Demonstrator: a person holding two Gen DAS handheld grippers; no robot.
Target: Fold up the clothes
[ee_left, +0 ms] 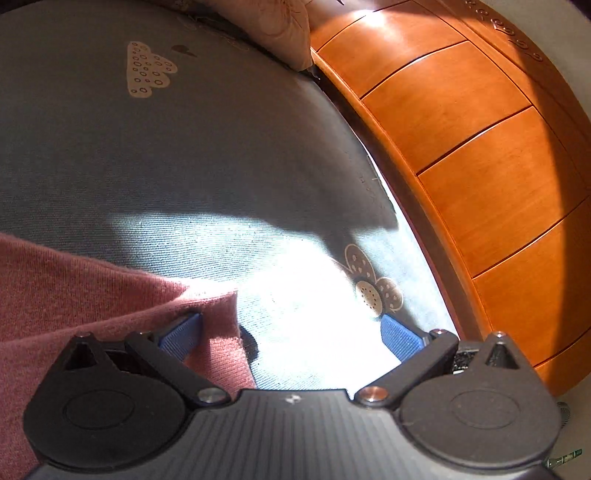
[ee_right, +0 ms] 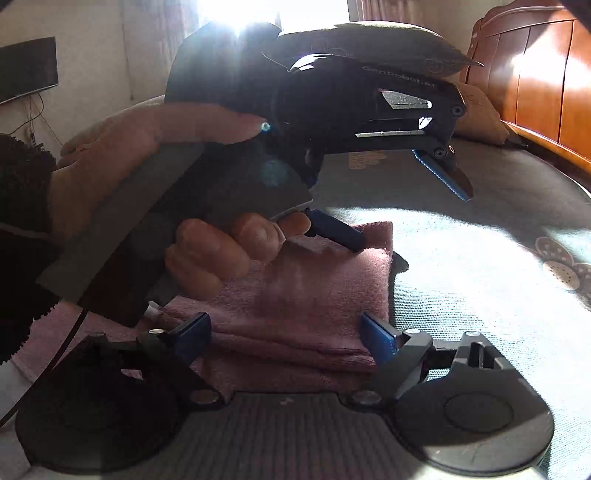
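Observation:
A pink knit garment (ee_right: 306, 295) lies folded in a stack on the grey-blue bedsheet (ee_right: 480, 295). My right gripper (ee_right: 286, 338) stands open, its blue pads on either side of the stack's near edge and not squeezing it. A hand (ee_right: 207, 254) holds my left gripper (ee_right: 399, 206) above the stack, jaws wide apart. Its lower finger (ee_right: 336, 234) touches the garment's top near the far corner, and the upper finger is in the air. In the left wrist view the left gripper (ee_left: 291, 338) is open, and the garment's corner (ee_left: 218, 325) lies against the left pad (ee_left: 181, 336).
An orange wooden headboard (ee_left: 480, 166) runs along the bed's right side. A beige pillow (ee_left: 273, 26) lies at the head. Flower prints (ee_left: 373, 284) mark the sheet, and a bright sun patch falls on it. A dark screen (ee_right: 26, 66) hangs on the wall at left.

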